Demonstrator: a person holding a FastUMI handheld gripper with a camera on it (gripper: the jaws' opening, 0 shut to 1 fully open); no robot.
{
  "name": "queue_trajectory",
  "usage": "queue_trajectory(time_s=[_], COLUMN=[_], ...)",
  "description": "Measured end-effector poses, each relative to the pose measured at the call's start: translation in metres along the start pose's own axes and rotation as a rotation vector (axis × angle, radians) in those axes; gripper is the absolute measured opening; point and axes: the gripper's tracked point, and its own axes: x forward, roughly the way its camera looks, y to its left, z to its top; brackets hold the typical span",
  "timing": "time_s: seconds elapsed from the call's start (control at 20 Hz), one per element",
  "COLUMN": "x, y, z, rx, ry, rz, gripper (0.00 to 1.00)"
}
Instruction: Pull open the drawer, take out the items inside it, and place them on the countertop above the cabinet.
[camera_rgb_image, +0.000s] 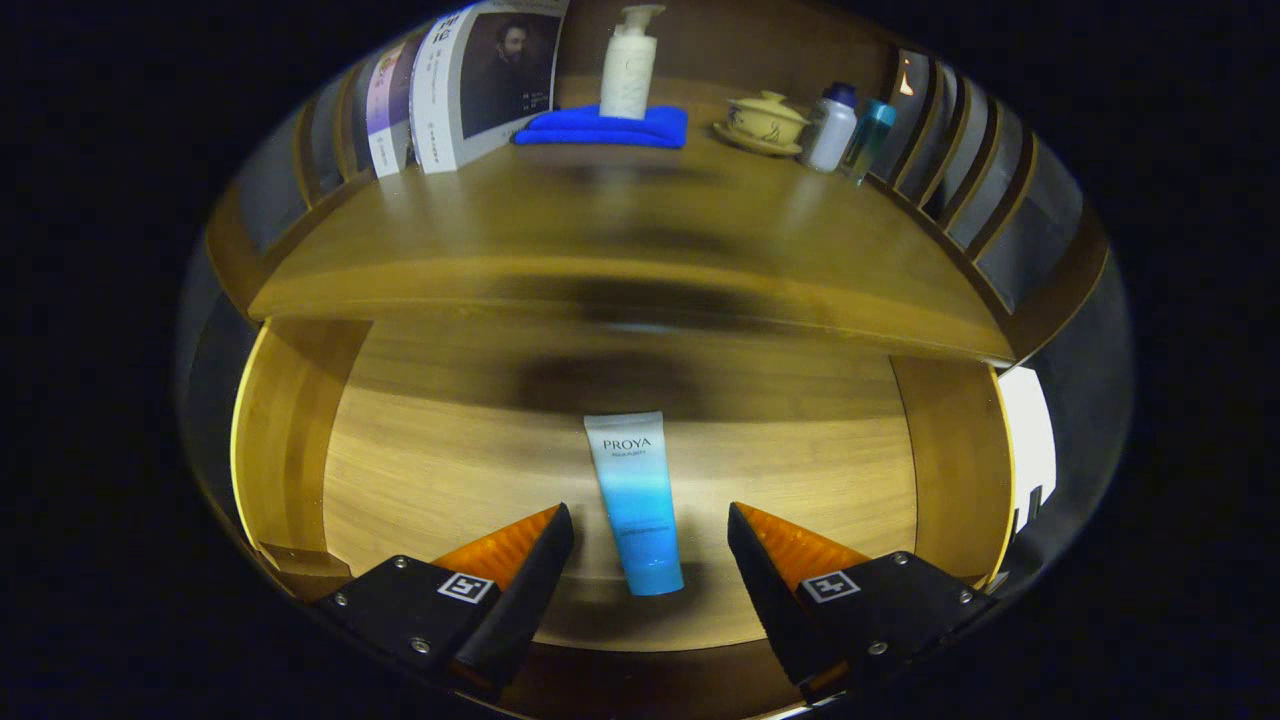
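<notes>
The wooden drawer (450, 470) stands pulled open below the countertop (620, 240). On the drawer floor lies a white-to-blue tube (636, 500), lengthwise, with its blue cap end toward me. My gripper (650, 545) hangs open above the drawer, one finger on each side of the tube's near half and neither touching it.
At the back of the countertop stand books (470, 85), a white pump bottle (630, 65) on a folded blue cloth (605, 128), a lidded yellow cup on a saucer (765, 122) and two small bottles (848, 130). The drawer's side walls (290, 440) close it in left and right. Slatted rails flank the countertop.
</notes>
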Motion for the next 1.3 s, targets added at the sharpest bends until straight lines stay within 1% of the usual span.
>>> queue_trajectory(time_s=[0.15,0.3,0.45,0.55,0.6,0.65,0.7,0.9,1.05,1.2,1.3], x=[0.013,0.02,0.024,0.027,0.028,0.029,0.031,0.023,0.009,-0.013,-0.029], y=[-0.002,-0.011,-0.009,-0.004,-0.001,0.003,0.004,0.006,0.011,0.014,0.019], z=[-0.004,-0.01,-0.011,-0.012,-0.013,-0.015,-0.016,-0.015,-0.018,-0.018,-0.015], rx=[-0.002,-0.011,0.013,0.008,-0.005,-0.016,-0.032,-0.048,-0.051,-0.068,-0.058], ry=[0.042,0.086,0.096,0.096,0.099,0.107,0.1,0.063,0.004,-0.062,-0.117], rz=[-0.004,-0.029,-0.015,-0.008,-0.005,0.002,-0.006,-0.035,-0.037,-0.051,-0.047], gripper=[0.95,0.89,0.85,0.76,0.68,0.64,0.54,0.41,0.36,0.36,0.37])
